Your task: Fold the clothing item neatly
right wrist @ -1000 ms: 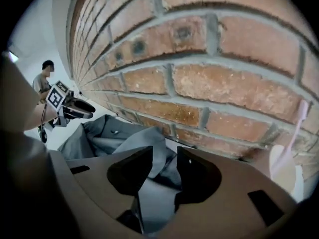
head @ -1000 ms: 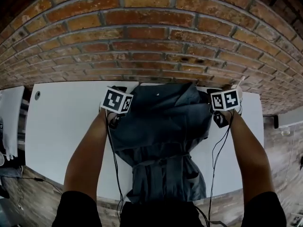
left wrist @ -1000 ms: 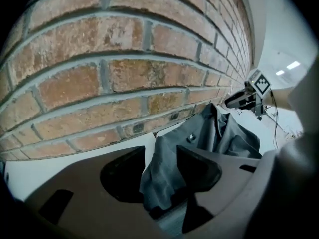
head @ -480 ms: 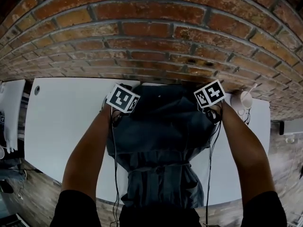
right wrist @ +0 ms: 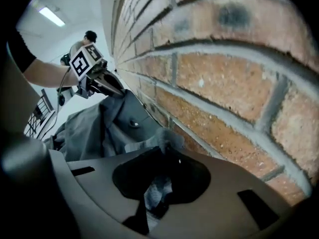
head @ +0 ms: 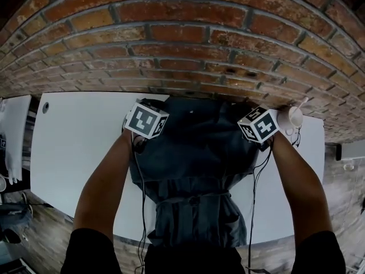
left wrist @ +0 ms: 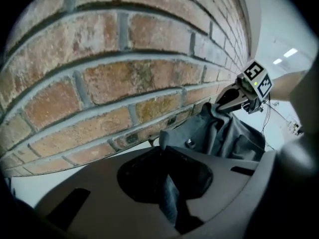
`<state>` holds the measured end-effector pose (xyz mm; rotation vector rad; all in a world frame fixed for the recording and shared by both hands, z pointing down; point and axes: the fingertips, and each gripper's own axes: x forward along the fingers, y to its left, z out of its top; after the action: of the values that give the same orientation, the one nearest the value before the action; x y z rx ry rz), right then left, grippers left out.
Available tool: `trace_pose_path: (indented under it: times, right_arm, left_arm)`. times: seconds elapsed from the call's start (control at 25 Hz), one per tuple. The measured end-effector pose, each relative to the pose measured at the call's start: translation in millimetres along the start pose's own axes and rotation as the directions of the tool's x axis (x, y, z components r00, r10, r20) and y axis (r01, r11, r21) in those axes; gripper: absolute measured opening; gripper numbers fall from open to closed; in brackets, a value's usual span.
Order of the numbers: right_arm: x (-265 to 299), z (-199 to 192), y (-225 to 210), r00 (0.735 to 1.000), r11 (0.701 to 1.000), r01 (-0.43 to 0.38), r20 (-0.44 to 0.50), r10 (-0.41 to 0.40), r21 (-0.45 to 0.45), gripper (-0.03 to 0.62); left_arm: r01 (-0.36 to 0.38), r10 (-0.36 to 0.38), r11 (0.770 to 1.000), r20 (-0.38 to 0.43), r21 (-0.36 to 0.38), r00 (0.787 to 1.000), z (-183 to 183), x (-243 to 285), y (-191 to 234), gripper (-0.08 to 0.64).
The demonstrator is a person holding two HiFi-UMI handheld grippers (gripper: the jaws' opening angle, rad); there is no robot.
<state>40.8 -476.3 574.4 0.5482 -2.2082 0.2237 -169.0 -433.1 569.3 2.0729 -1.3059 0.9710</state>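
Grey-blue cloth fills the head view: the garment (head: 194, 153) lies on our white table (head: 74, 147) against the brick wall (head: 182, 44), with the left gripper (head: 147, 119) and right gripper (head: 258, 124) at its far corners. In the left gripper view, our jaws have just been closing and pinch a fold. In the right gripper view, the jaws likewise clamp fabric.

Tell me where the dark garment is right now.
Head view: the dark garment lies centred on the white table, far edge beside the brick wall, near end reaching the front edge.
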Motion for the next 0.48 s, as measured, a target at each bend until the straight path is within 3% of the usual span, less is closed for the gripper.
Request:
trace_pose_path:
  times: [0.2,0.32,0.48]
  right_arm:
    - [-52,18,32,0.993,0.976,-0.029,0.102,0.052,-0.218,0.048]
    - [-86,22,59,0.987,0.937,-0.045,0.128,0.094,-0.345,0.048]
    - [-122,8,100,0.983,0.866,-0.095,0.090,0.158,-0.491,0.048]
  left_arm:
    - [0.048,-0.058,0.997,0.159,0.065,0.986,12,-63,-29,0.026]
    - [0.043,-0.068,0.990,0.196,0.132,0.978,3,-102,-48,0.026]
    - [0.039,-0.087,0.975,0.213,0.221,0.973,-15,-140,-82,0.026]
